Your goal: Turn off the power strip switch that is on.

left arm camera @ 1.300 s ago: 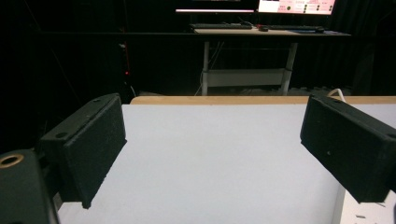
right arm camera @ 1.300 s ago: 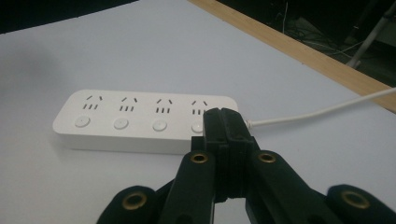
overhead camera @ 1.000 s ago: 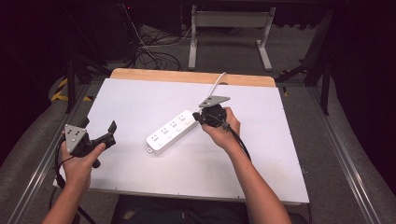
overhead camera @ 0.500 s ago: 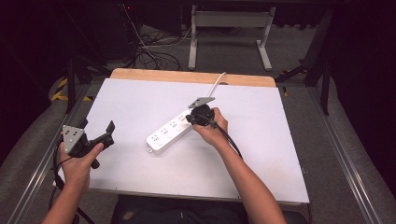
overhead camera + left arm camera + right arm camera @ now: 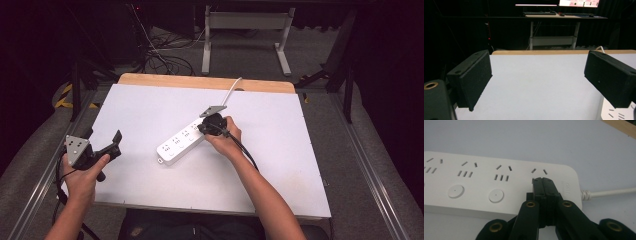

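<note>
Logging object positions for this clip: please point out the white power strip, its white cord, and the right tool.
white plastic power strip (image 5: pixel 499 182), right gripper view, top face among the sockets
white round cord (image 5: pixel 231 91), high view, middle of its run
right tool (image 5: pixel 545 185), right gripper view, closed jaw tips

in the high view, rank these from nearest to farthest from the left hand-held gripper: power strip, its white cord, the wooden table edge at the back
From the left hand-held gripper at the table's left:
1. Power strip, mid-table to its right, under the right hand-held gripper.
2. White cord, running from the strip's far end toward the back.
3. Wooden table edge; too close to the cord to call.
</note>
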A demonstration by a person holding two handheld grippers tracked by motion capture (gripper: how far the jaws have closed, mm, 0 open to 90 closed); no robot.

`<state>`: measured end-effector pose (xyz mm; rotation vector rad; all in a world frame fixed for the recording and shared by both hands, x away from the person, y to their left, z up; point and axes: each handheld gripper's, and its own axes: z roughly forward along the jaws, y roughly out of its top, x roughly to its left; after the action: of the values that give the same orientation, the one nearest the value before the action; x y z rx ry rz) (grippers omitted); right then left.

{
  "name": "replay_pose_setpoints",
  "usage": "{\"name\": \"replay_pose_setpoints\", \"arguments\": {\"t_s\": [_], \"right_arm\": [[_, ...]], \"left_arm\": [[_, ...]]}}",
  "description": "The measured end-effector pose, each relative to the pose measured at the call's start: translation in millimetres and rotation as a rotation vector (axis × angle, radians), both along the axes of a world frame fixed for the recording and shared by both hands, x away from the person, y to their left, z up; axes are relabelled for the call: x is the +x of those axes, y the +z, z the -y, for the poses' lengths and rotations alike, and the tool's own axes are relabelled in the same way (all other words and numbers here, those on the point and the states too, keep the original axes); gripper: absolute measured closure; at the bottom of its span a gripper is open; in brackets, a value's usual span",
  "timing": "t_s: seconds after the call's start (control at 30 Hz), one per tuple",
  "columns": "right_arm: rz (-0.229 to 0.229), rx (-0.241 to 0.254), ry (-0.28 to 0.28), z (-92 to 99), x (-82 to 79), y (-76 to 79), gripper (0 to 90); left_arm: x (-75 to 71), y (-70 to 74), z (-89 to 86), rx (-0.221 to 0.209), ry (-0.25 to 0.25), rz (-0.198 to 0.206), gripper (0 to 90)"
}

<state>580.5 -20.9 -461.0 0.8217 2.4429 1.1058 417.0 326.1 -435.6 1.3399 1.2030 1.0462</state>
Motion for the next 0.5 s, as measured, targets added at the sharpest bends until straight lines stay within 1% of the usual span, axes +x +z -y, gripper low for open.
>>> {"name": "replay_pose_setpoints", "arguments": {"t_s": [0.1,0.27,0.37,0.5], "right_arm": [[0.007,0.003,0.002,-1.8,-1.2,-1.6,90.0],[0.023,-0.038,-0.006,-9.5,-8.4,-0.6,90.0],[0.025,-0.041,-0.012,-9.9,-9.2,-0.6,90.0],[0.01,-0.022,-0.013,-8.0,-7.5,-0.7,90.0]], "left_arm": [[0.9,-0.3,-0.1,-0.008,-0.003,-0.004,8.0],[0.6,-0.5,0.2,-0.001,-0.002,-0.004,8.0],[-0.1,-0.4,0.2,-0.002,0.0,-0.004,8.1],[0.0,-0.1,0.3,0.009,-0.003,-0.005,8.5]]}}
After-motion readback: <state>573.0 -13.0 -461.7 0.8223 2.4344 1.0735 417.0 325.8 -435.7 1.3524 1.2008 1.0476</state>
